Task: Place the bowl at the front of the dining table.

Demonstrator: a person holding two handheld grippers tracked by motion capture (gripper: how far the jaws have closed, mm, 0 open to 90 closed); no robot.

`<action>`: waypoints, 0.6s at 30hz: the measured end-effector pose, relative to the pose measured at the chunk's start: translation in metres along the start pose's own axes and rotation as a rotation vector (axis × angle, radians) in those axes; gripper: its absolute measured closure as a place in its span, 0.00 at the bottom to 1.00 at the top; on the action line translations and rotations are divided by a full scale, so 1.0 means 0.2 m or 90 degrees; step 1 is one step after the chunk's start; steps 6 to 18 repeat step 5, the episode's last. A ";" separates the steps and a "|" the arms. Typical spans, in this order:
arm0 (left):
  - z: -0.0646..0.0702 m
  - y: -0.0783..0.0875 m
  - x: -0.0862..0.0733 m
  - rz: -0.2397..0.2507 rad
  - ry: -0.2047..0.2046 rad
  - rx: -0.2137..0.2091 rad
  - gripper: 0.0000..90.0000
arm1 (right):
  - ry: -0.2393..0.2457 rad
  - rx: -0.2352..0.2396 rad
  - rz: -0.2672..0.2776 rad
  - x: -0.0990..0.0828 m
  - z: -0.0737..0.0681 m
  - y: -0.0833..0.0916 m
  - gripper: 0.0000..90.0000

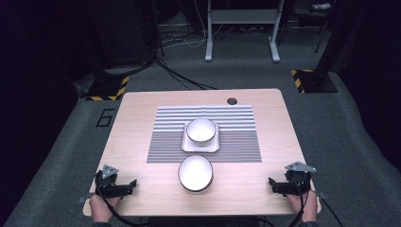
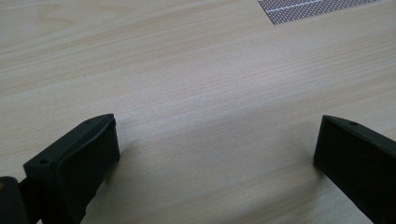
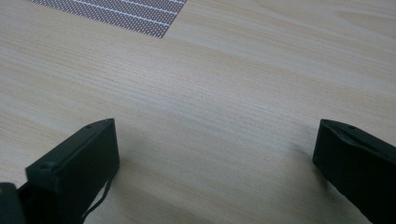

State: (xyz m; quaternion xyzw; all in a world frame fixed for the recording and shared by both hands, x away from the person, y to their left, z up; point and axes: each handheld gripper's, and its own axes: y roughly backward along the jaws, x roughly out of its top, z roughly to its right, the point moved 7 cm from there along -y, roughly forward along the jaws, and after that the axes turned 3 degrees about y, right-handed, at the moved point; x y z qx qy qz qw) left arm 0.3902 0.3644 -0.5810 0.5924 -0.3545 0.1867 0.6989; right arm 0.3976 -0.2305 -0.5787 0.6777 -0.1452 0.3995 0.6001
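1. Spotted the left tongs (image 1: pixel 132 187) low on the table (image 1: pixel 142 113) at its near left corner, pointed inward. Found them released in the left gripper view (image 2: pixel 215 149), spread wide over bare wood, nothing between.
2. Picked out the near bowl (image 1: pixel 195 173) in the middle, white, upright, just off the striped mat's (image 1: pixel 236 137) near edge, well apart from both tongs.
3. Judged it glazed ceramic or the like: stiff, slick, probably weighty for its size, liable to chip if knocked. Reckoned the rim the place to pinch, one jaw inside and one outside, since the rounded wall looked too wide and smooth to span.
4. Noted a far bowl (image 1: pixel 201 130) behind it, seated on a square plate (image 1: pixel 187 145) on the mat; rated that pair touchier, apt to slide together.
5. Caught the right tongs (image 1: pixel 273 185) at the near right corner, likewise released (image 3: pixel 215 149), gripping nothing.
6. Couldn't tell whether either bowl held anything, given the glare inside. Couldn't read the near bowl's foot or wall thickness. Saw just a corner of the mat from each gripper view.
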 end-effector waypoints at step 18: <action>0.00 0.00 0.00 0.000 -0.001 -0.001 0.00 | 0.002 0.003 0.000 0.00 0.00 0.00 0.00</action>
